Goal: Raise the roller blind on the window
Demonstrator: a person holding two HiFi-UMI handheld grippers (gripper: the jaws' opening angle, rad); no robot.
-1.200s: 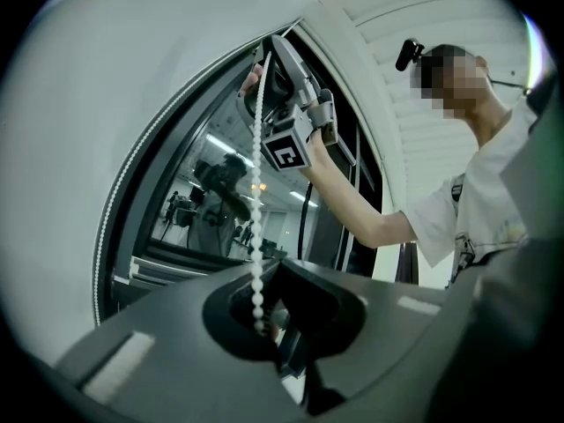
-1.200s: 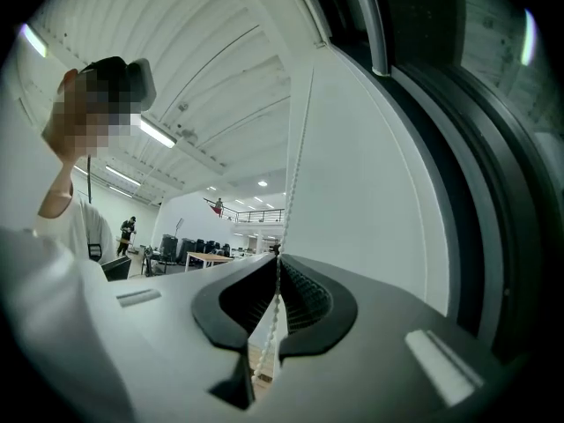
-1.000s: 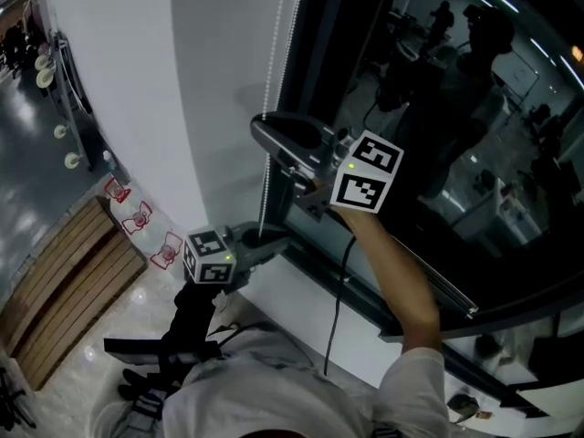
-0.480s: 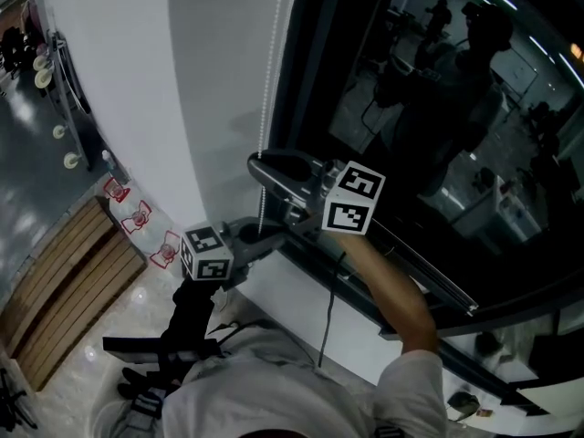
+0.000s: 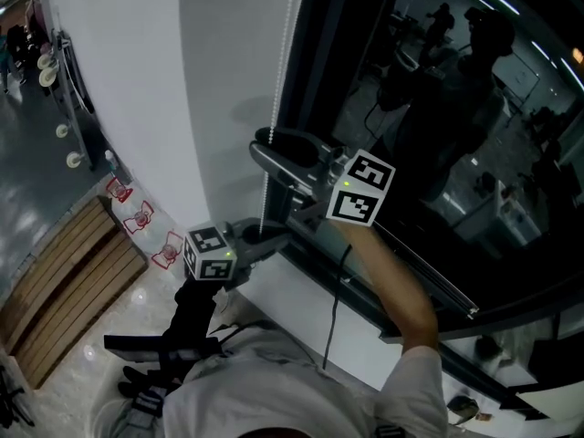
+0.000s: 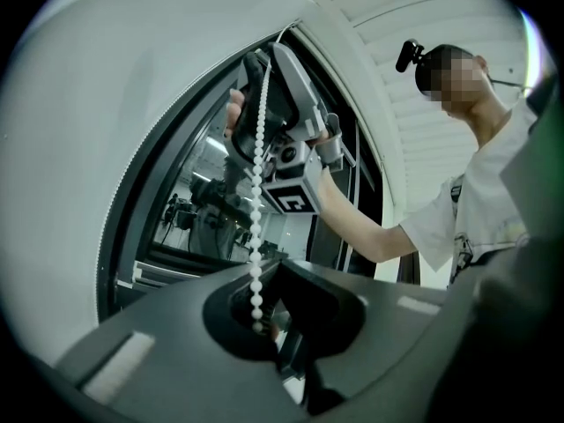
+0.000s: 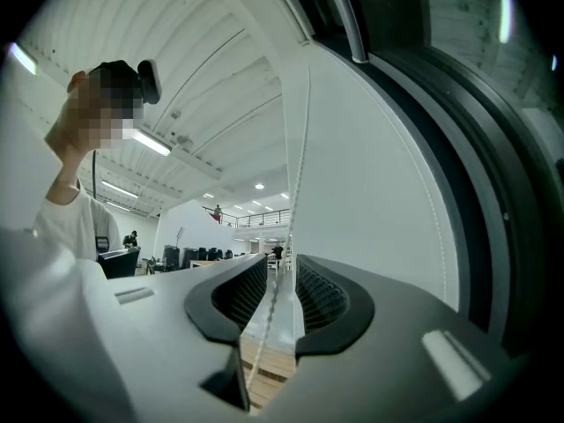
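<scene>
A white bead chain [image 5: 283, 62] hangs beside the dark window [image 5: 438, 108], along its frame. My right gripper [image 5: 266, 149] is the upper one. In the right gripper view the chain [image 7: 295, 174] runs down through the gap between the jaws of my right gripper [image 7: 280, 267]. These jaws have just been opening and the pads stand off the chain. Below it, my left gripper [image 5: 272, 237] points at the frame. In the left gripper view the chain [image 6: 256, 227] drops taut into my left gripper [image 6: 267, 276], which is shut on it. The right gripper [image 6: 260, 69] shows above on the same chain.
The white wall [image 5: 137, 89] lies left of the chain. The window's dark frame and white sill [image 5: 301, 295] run below both grippers. A black cable [image 5: 336, 308] hangs from the right gripper. Far below are a wooden deck [image 5: 64, 286] and shiny floor.
My right gripper has shifted slightly down along the chain. The left gripper has kept its place on the chain.
</scene>
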